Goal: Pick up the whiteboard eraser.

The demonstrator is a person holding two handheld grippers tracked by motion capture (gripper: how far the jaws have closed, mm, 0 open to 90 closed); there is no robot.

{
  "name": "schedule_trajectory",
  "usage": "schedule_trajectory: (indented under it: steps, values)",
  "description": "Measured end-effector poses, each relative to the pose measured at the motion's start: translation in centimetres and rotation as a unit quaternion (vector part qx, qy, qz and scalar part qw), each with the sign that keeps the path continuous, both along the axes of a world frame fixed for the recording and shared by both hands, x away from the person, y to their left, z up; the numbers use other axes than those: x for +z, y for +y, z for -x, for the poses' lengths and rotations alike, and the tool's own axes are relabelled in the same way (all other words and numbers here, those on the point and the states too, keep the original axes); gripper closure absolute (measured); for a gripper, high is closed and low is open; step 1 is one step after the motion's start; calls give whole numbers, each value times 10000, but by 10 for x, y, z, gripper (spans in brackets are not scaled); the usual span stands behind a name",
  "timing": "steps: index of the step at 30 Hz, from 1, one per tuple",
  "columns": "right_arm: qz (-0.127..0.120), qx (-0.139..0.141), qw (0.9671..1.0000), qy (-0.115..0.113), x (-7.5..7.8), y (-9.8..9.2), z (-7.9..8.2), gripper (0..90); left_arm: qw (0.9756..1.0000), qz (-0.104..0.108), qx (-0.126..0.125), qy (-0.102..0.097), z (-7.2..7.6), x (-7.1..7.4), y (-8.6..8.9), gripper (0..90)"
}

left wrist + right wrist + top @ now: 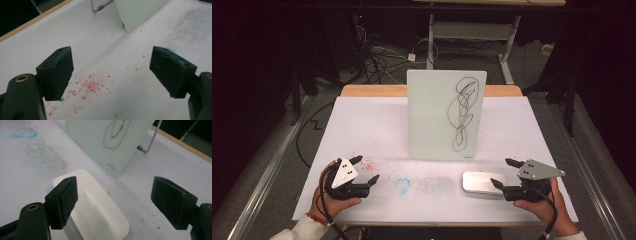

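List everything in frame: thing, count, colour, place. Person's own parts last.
whiteboard: 1, white with a black scribble, standing propped at mid table
wire stand: 1, metal, behind the whiteboard
eraser: 1, white, rounded block, lying flat in front of the whiteboard, beside the right gripper's jaws
red specks: scattered patch, red, on the sheet by the left gripper
blue ring smudge: 1, blue, near edge, mid table
grey smudge: 1, grey, between the blue ring smudge and the eraser
table: 1, white sheet over a wood top
cables: several, dark and white, on the floor behind the table
left gripper: 1, black, jaws open, nothing between them
right gripper: 1, black, jaws open, nothing gripped
hands: 2, holding the grippers, near edge
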State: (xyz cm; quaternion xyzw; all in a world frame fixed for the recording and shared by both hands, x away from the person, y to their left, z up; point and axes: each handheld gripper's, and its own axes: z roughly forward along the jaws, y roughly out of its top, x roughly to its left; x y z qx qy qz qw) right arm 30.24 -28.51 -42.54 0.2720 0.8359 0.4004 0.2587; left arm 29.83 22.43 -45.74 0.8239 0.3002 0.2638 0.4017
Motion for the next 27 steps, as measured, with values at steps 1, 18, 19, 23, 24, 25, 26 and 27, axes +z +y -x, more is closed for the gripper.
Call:
schedule_trajectory:
  steps: [1, 18, 19, 23, 24, 25, 26, 27]
  values:
    - [-9, -8, 10000, -3, 1, -1, 0, 225, 10000, -18, 0, 16, 0, -1, -1, 182]
    - [953, 665, 9918, 523, 23, 3, -30, 233, 9996, -240, -100, 137, 1, -6, -8, 182]
    - [1008, 733, 9905, 577, 23, 5, -32, 232, 9995, -261, -110, 151, 1, -7, -8, 182]
    - [1234, 920, 9853, 741, 21, 13, -41, 232, 9993, -296, -147, 176, 1, -7, -10, 182]
    - [1295, 1000, 9833, 798, 20, 15, -43, 233, 9992, -312, -167, 193, 1, -8, -10, 182]
    - [1347, 1039, 9817, 854, 18, 17, -44, 235, 9991, -330, -188, 203, 1, -8, -10, 182]
    - [1390, 1100, 9802, 885, 16, 19, -46, 235, 9990, -346, -200, 199, 1, -8, -10, 182]
    - [1467, 1100, 9787, 919, 15, 22, -47, 235, 9989, -352, -214, 206, 1, -8, -10, 182]
